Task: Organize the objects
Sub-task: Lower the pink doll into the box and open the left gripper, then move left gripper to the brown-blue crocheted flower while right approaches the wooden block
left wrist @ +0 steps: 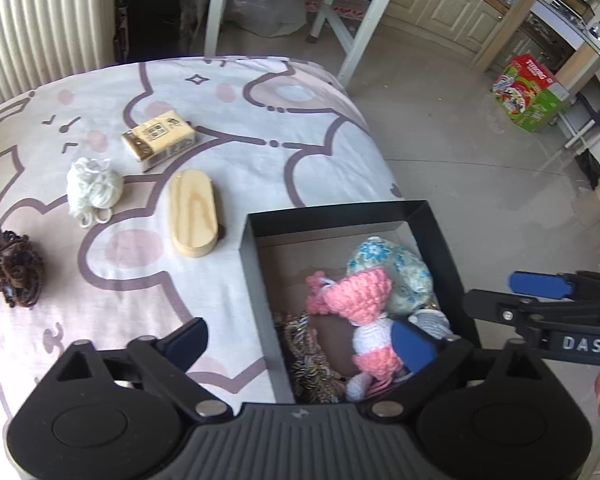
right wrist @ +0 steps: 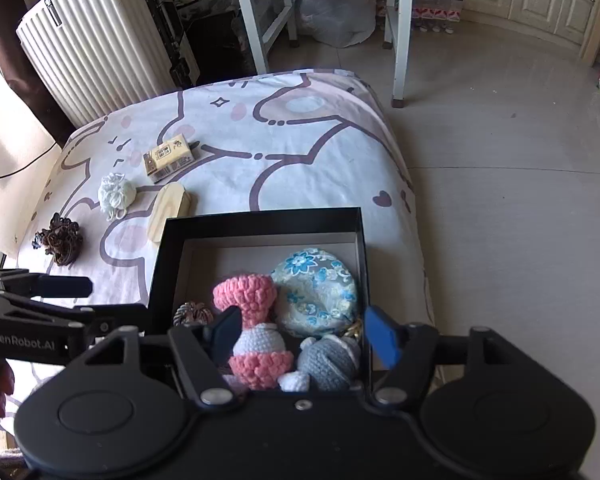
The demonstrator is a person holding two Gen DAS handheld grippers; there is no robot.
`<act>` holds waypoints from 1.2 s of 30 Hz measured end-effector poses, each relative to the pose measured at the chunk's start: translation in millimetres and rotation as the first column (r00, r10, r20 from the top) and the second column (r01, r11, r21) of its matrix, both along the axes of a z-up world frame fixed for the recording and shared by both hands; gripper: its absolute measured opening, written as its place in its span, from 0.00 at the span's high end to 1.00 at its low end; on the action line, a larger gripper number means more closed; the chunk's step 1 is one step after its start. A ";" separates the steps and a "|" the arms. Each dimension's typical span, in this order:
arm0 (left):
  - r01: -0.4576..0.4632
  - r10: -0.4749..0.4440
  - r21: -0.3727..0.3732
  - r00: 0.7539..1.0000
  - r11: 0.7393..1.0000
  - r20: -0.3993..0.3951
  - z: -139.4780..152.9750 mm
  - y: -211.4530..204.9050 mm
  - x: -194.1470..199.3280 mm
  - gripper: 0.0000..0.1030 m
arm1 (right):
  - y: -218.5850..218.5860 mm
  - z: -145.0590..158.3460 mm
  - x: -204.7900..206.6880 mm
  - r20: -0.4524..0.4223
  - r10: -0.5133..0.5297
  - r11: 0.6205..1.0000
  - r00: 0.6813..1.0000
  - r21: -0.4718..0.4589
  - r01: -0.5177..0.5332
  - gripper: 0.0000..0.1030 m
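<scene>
The task looks to be about half done. Inside the black open-topped cardboard box (right wrist: 260, 220) four things already lie: a pink-and-white crocheted doll (right wrist: 256, 336), a round fabric pouch with blue flowers (right wrist: 316, 296), a grey crocheted ball (right wrist: 330, 362) and a small brown-and-gold tinsel bundle (right wrist: 192, 314). The box stands at the near right part of the table (left wrist: 260, 120), which is covered with a white-and-pink cartoon cloth.

Four things are left outside on the cloth: a yellow tissue packet (left wrist: 160, 138), a white yarn ball (left wrist: 94, 186), an oval pale wooden block (left wrist: 194, 212) just beside the box's left wall, and a dark brown yarn tangle (left wrist: 14, 270) near the left edge.

The left hand-held gripper (left wrist: 300, 344) is released, with its jaws wide apart over the box's left wall and nothing between them. The right hand-held gripper (right wrist: 304, 338) is also released, above the doll and the grey ball, not pressing on them.

I judge that nothing blocks the way to the remaining things; only the box's wall stands close to the wooden block. A white radiator (right wrist: 88, 40) and white chair legs (right wrist: 398, 40) are behind the table, well apart.
</scene>
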State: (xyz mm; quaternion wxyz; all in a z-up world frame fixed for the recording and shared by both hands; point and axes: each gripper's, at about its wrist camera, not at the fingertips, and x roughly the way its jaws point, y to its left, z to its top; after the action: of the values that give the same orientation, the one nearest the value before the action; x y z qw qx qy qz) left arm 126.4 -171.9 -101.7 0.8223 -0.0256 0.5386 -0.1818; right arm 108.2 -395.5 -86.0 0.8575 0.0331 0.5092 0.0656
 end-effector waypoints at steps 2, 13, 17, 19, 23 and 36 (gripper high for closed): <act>-0.010 0.010 0.009 1.000 1.000 0.000 -0.2 3.7 -0.2 0.02 | -1.1 -0.8 -2.7 0.006 -0.016 1.000 1.000 -0.010 0.016 0.15; -0.029 0.029 0.048 1.000 0.998 0.004 -1.1 16.2 -4.5 0.00 | 2.6 -6.8 -8.9 0.029 -0.059 0.994 0.998 -0.092 0.061 0.00; -0.043 0.043 0.040 0.999 0.998 0.011 1.1 24.3 -2.9 0.00 | 7.4 -8.9 -7.9 0.022 -0.059 0.994 0.998 -0.093 0.061 0.00; -0.049 0.048 0.042 0.999 0.998 0.020 1.8 29.0 -1.3 0.00 | 10.9 -9.0 -5.5 0.027 -0.061 0.994 0.998 -0.088 0.063 0.00; -0.083 0.081 0.055 0.996 0.995 0.029 3.1 46.6 5.1 0.00 | 19.2 -9.1 1.4 0.044 -0.080 0.994 0.996 -0.075 0.083 0.00; -0.302 0.298 0.072 0.953 0.951 0.056 3.7 144.7 24.5 0.00 | 85.0 -18.1 33.1 0.061 -0.013 0.998 0.998 -0.060 0.017 0.00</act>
State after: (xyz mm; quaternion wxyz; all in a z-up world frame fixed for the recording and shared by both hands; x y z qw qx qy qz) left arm 150.9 -27.3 -98.0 0.8526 -0.0703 0.5167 -0.0338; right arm 141.3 -310.5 -104.0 0.8735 0.0091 0.4847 0.0449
